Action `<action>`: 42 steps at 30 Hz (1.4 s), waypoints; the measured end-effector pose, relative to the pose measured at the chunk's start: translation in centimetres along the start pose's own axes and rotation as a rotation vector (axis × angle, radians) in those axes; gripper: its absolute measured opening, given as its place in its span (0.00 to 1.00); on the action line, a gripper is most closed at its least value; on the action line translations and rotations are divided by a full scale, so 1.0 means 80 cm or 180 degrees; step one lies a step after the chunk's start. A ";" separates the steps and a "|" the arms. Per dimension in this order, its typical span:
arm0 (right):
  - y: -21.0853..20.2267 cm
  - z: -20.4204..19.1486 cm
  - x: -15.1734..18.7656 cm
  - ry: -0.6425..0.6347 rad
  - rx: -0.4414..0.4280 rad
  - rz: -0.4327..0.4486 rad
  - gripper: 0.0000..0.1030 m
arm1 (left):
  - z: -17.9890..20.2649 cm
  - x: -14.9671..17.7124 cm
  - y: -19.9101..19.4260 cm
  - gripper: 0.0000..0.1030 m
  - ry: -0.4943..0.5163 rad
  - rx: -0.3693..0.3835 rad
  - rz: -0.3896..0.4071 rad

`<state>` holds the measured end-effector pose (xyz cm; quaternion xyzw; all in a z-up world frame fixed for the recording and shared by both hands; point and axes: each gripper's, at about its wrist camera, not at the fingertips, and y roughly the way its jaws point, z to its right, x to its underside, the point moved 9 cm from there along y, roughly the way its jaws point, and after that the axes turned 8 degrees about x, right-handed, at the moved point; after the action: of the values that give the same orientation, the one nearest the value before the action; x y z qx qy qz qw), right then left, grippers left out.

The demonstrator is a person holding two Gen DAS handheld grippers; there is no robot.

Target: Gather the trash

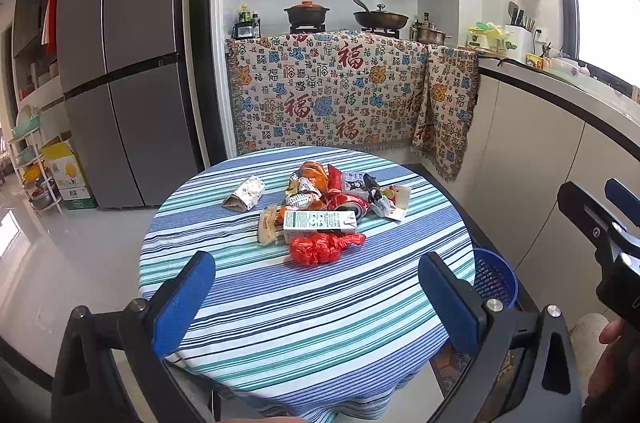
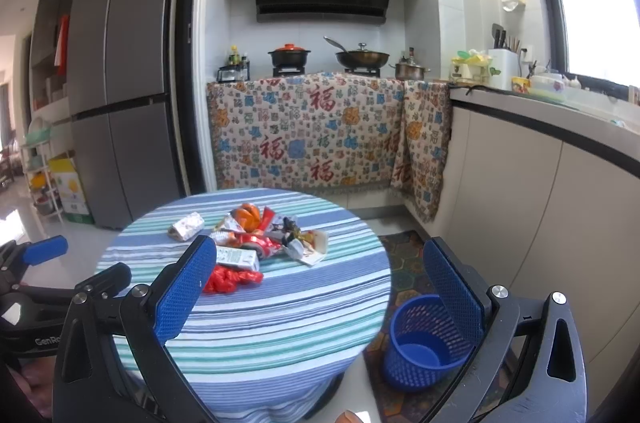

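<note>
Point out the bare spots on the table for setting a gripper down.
Free: the near half of the table, between the red bag and the near rim, and the left strip beyond the white wrapper. Crowded: the trash pile around the carton, center to far right.

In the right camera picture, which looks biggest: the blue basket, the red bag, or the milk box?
1. blue basket, though it sits nearer the camera.
2. and 3. red bag and milk box look alike; the gripper finger hides part of both.
</note>
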<state>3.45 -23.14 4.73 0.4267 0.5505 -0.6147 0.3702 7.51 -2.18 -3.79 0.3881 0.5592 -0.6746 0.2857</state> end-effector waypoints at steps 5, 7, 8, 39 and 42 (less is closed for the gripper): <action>0.000 0.001 0.000 0.0001 -0.0004 -0.0001 1.00 | 0.002 0.001 -0.001 1.00 0.0005 0.0003 -0.0002; 0.000 0.001 0.000 0.0001 -0.0003 -0.0001 1.00 | 0.003 0.000 -0.001 1.00 0.0006 0.0003 -0.0004; 0.000 0.002 0.000 0.0004 -0.0004 -0.0003 1.00 | 0.003 0.001 -0.002 1.00 0.0006 0.0003 -0.0001; -0.006 0.005 0.000 0.0015 0.0008 0.0023 1.00 | 0.010 0.004 -0.004 1.00 0.0011 0.0008 0.0001; -0.007 0.007 0.001 0.0028 0.0014 0.0033 1.00 | 0.010 0.004 -0.003 1.00 0.0012 0.0007 0.0000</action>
<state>2.85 -23.66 4.88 0.4330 0.5486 -0.6121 0.3700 6.98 -2.86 -3.86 0.3897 0.5589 -0.6745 0.2842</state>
